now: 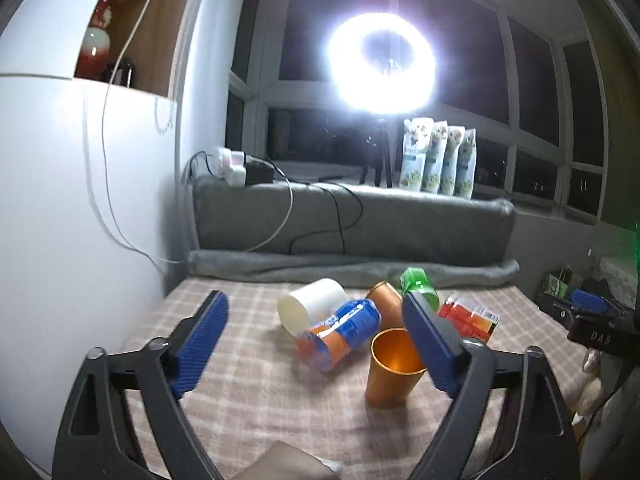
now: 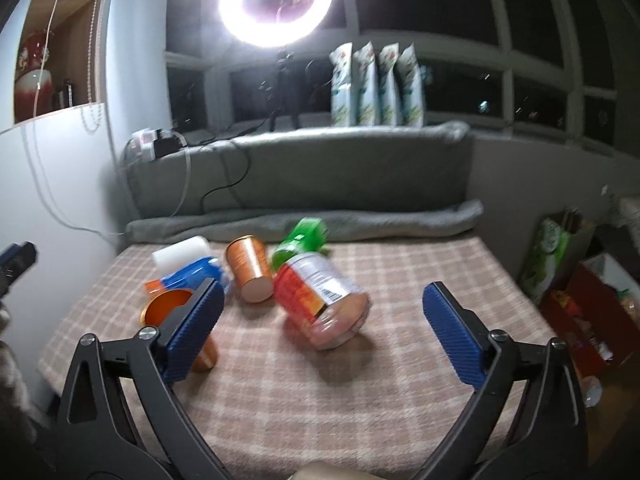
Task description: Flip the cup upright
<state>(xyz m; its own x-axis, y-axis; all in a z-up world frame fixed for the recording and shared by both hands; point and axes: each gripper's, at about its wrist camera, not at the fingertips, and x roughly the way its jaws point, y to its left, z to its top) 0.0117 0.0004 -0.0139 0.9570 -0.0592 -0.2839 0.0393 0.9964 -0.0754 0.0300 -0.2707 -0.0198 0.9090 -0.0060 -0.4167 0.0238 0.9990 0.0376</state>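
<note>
An orange metal cup [image 1: 394, 366] stands upright on the checked cloth, mouth up, just left of my left gripper's right finger; it also shows in the right wrist view [image 2: 166, 306], partly behind that gripper's left finger. A second orange cup [image 1: 384, 300] lies on its side further back, and shows in the right wrist view [image 2: 250, 270] with its base toward me. My left gripper [image 1: 316, 344] is open and empty above the cloth. My right gripper [image 2: 320, 320] is open and empty, with the red-labelled bottle between its fingers further off.
A white cup [image 1: 310, 306] lies on its side beside a blue and orange bottle [image 1: 338, 332]. A red-labelled bottle [image 2: 320, 300] and a green bottle [image 2: 302, 240] lie near the middle. A grey cushion [image 1: 352, 224] backs the table; a white cabinet [image 1: 80, 200] stands left.
</note>
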